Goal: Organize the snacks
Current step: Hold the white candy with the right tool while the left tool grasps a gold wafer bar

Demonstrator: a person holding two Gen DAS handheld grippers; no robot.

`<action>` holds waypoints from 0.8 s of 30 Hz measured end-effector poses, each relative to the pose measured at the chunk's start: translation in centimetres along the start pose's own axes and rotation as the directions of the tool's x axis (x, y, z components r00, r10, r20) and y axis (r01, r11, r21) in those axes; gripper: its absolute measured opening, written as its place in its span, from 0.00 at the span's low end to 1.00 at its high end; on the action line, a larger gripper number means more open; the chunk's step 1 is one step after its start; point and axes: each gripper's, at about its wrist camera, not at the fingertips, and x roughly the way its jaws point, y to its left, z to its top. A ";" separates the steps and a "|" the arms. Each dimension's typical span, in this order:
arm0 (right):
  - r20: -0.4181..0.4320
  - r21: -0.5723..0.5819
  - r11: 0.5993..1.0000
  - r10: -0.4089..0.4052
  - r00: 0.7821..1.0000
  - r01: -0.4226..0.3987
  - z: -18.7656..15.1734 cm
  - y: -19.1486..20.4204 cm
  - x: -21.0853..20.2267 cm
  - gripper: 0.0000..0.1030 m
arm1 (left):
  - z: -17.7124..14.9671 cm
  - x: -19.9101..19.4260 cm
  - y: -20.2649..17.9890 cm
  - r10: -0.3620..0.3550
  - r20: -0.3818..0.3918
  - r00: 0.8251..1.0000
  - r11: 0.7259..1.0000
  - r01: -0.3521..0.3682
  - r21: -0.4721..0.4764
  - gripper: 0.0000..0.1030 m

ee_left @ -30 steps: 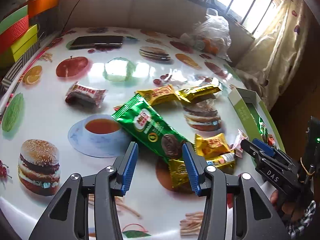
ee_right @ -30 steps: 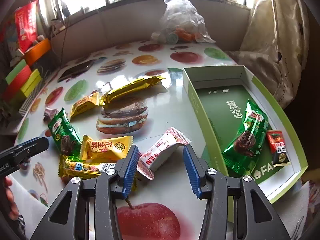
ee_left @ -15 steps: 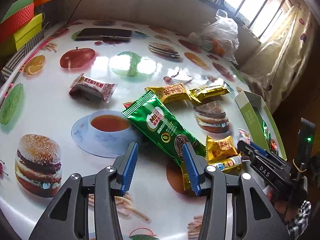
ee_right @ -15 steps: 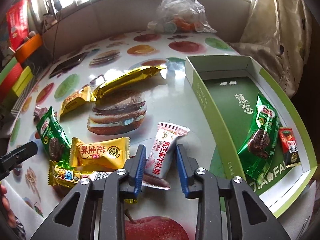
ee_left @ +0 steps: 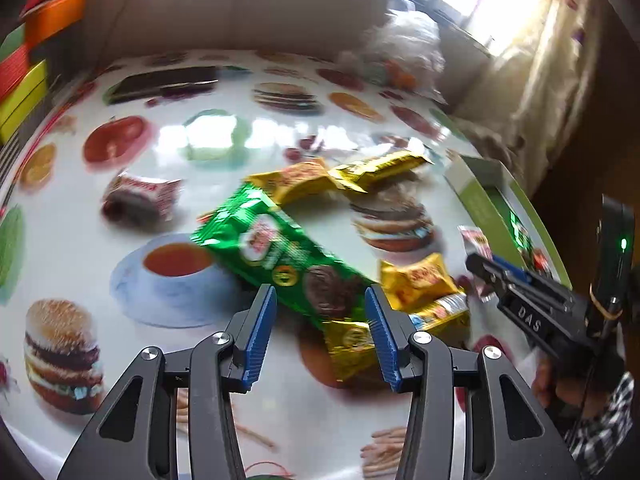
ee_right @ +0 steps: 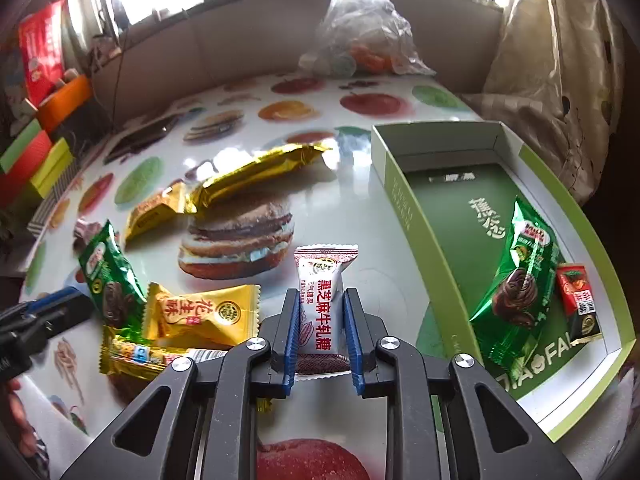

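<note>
Left view: the left claw (ee_left: 320,332) hangs open over the bench (ee_left: 80,248), straddling the green wafer pack (ee_left: 280,256). Right view: the right claw (ee_right: 322,328) is clamped on the white candy (ee_right: 322,304), just left of the green box (ee_right: 416,232).

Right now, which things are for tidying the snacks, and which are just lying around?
For the job: white candy in the right gripper; green box; green biscuit pack; yellow candy; gold bar.

Just lying about: plastic bag; phone; colourful boxes.
</note>
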 end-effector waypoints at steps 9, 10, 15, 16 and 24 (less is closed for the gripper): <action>0.057 0.012 0.999 0.045 0.997 -0.045 0.0 -0.4 -2.9 0.20 | 0.0 1.3 -3.7 -0.060 -0.052 0.997 0.982 0.069 0.176 0.46; 0.063 0.015 0.999 0.047 0.997 -0.048 0.0 -0.5 -3.3 0.20 | -0.1 1.6 -4.2 -0.064 -0.063 0.996 0.977 0.075 0.201 0.46; 0.083 0.034 0.998 0.048 0.995 -0.051 0.0 -1.3 -4.4 0.20 | -0.8 2.2 -6.0 -0.084 -0.089 0.992 0.956 0.105 0.275 0.46; 0.084 0.036 0.998 0.048 0.995 -0.051 -0.1 -1.4 -4.5 0.20 | -1.1 2.5 -6.3 -0.083 -0.098 0.992 0.949 0.108 0.298 0.46; 0.091 0.056 0.997 0.042 0.995 -0.047 -0.5 -2.3 -5.3 0.20 | -2.3 3.8 -8.0 -0.016 -0.138 0.990 0.921 0.068 0.383 0.46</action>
